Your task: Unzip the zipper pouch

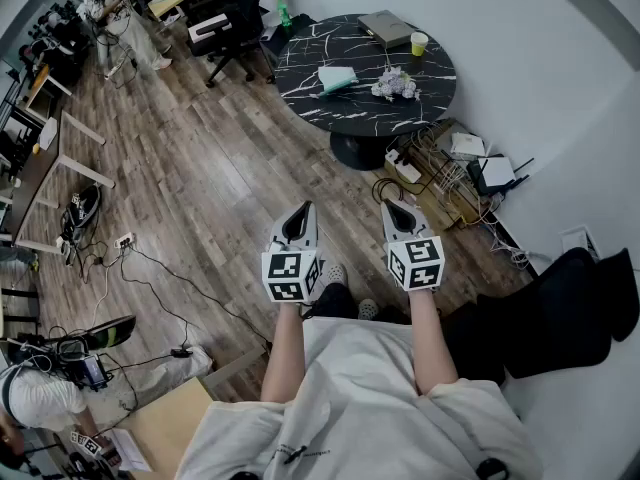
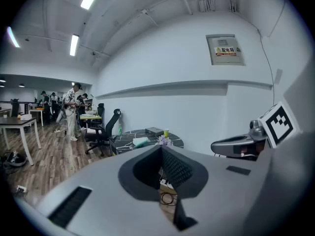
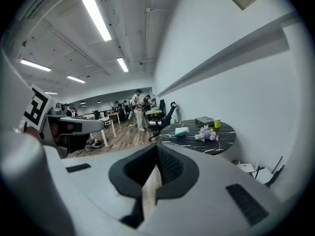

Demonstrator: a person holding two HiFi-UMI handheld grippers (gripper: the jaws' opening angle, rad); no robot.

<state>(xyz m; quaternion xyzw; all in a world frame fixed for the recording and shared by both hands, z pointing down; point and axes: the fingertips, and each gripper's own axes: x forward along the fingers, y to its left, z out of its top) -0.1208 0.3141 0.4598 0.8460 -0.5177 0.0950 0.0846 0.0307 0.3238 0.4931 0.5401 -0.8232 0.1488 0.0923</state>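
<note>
The left gripper (image 1: 306, 210) and the right gripper (image 1: 389, 208) are both closed and empty above the wooden floor (image 1: 200, 168), well apart from the zipper pouch (image 1: 337, 78), which lies near the middle of the round tabletop (image 1: 310, 48).

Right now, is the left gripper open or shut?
Shut: the left gripper has its jaws together at the tips, nothing between them.

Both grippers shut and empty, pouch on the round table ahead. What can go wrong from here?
1. The tangled black cables and white power strip by the round black marble table's base: trip hazard on approach.
2. The purple flower bunch and yellow-green cup stand near the teal pouch; a reaching gripper may knock them.
3. The left gripper and right gripper are shut; they must open before gripping the pouch.
</note>
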